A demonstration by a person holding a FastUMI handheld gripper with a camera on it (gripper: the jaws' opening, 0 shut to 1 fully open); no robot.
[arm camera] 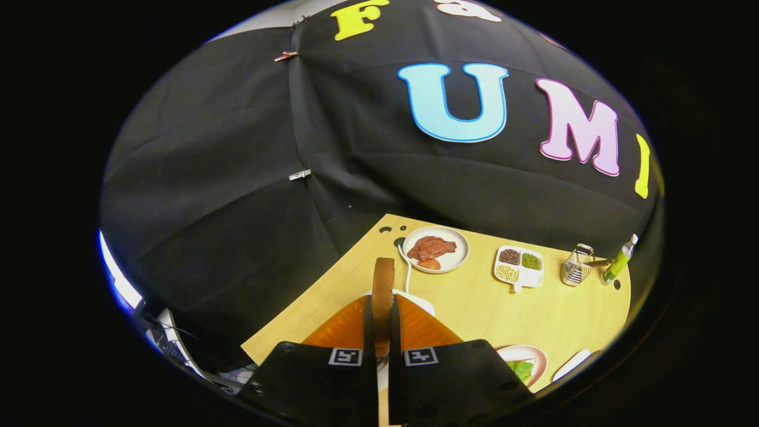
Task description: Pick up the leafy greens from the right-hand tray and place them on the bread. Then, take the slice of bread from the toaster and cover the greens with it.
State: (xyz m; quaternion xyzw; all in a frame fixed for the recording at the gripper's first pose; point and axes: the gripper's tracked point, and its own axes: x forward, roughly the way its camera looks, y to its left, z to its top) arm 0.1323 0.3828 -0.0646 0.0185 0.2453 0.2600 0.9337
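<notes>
Your gripper [382,308] has both fingers pressed on the slice of bread [383,284], edge-on above the wooden table [474,302]. The plate with leafy greens [523,369] sits beside your right finger.

Two broad, flat-faced blocks are seen at the base of the gripper [383,332]; a small square black-and-white marker is carried on each; screws are set near the blocks' outer corners.
</notes>
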